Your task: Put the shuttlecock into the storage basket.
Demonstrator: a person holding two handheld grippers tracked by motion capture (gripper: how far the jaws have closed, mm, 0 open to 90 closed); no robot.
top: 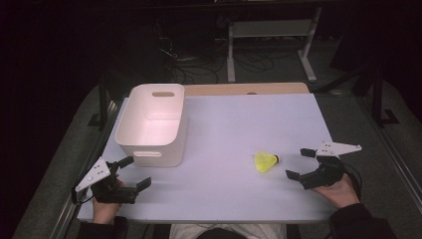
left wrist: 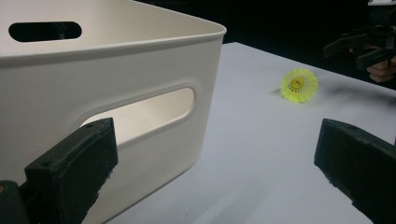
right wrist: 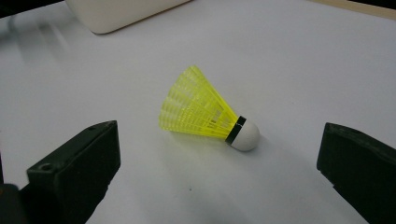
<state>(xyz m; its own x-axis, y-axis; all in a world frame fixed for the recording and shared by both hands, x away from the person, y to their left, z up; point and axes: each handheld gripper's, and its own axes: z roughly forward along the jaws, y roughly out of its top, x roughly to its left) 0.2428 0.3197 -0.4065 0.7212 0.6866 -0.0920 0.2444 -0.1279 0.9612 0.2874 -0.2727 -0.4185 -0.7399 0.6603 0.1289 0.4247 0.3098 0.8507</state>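
The yellow shuttlecock (top: 266, 162) lies on its side at the lower right of the high view, on the white tabletop (top: 234, 124), its white cork tip pointing toward the right gripper (top: 301, 163). That gripper sits just beside it, fingers (right wrist: 74, 172) spread wide with nothing between them, and in the right gripper view the shuttlecock rests centred ahead of the gap, which suggests it is lined up for a grasp. Well apart, at the upper left of the high view, stands an empty white bin (top: 176, 129) with handle slots, a likely destination. The left gripper (top: 134, 172) rests at the lower left near the bin's front wall, its fingers (left wrist: 70, 172) also apart and empty, probably waiting.
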